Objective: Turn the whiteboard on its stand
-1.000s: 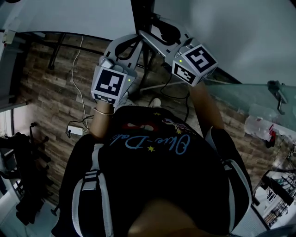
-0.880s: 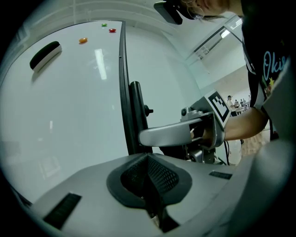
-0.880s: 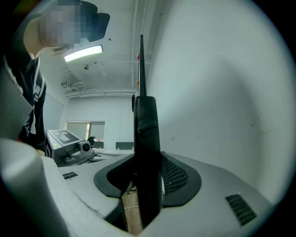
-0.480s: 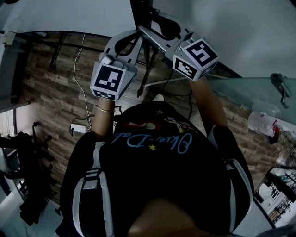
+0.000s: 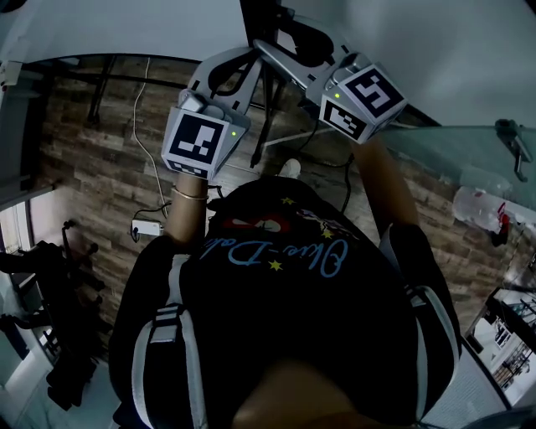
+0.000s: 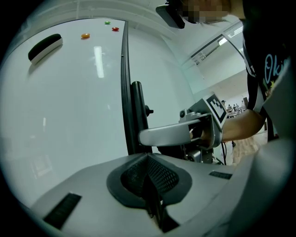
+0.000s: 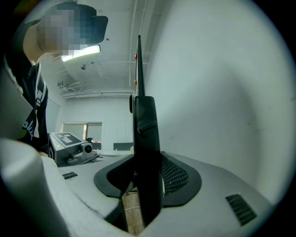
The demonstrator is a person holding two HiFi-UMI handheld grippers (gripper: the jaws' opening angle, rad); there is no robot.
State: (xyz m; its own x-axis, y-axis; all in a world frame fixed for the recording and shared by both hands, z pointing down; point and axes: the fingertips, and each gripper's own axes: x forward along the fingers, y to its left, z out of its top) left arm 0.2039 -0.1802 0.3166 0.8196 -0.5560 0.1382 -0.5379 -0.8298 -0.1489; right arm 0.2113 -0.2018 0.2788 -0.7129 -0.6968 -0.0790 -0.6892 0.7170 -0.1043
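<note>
The whiteboard (image 5: pixel 126 25) fills the top of the head view; its white face (image 6: pixel 69 102) carries a black eraser (image 6: pixel 45 47) and small magnets (image 6: pixel 85 35). A black upright bar (image 6: pixel 138 115) runs along its edge. My right gripper (image 7: pixel 145 185) is shut on that bar (image 7: pixel 145 134), with the board face (image 7: pixel 222 92) to its right. My left gripper (image 6: pixel 151 190) is shut just below, a thin dark strip in line with the bar caught in its seam. In the head view both grippers, left (image 5: pixel 243 71) and right (image 5: pixel 266 54), are raised side by side at the stand.
Black stand legs (image 5: pixel 100 80) spread over the wood-pattern floor (image 5: pixel 100 167). A white cable and power block (image 5: pixel 149 226) lie by the person's left arm. A glass panel (image 5: pixel 469 159) stands at the right, a dark rack (image 5: pixel 50 285) at the left.
Both grippers have shifted slightly up and to the right together, keeping their hold at the board's edge. The floor and the glass panel have slid a little in the view.
</note>
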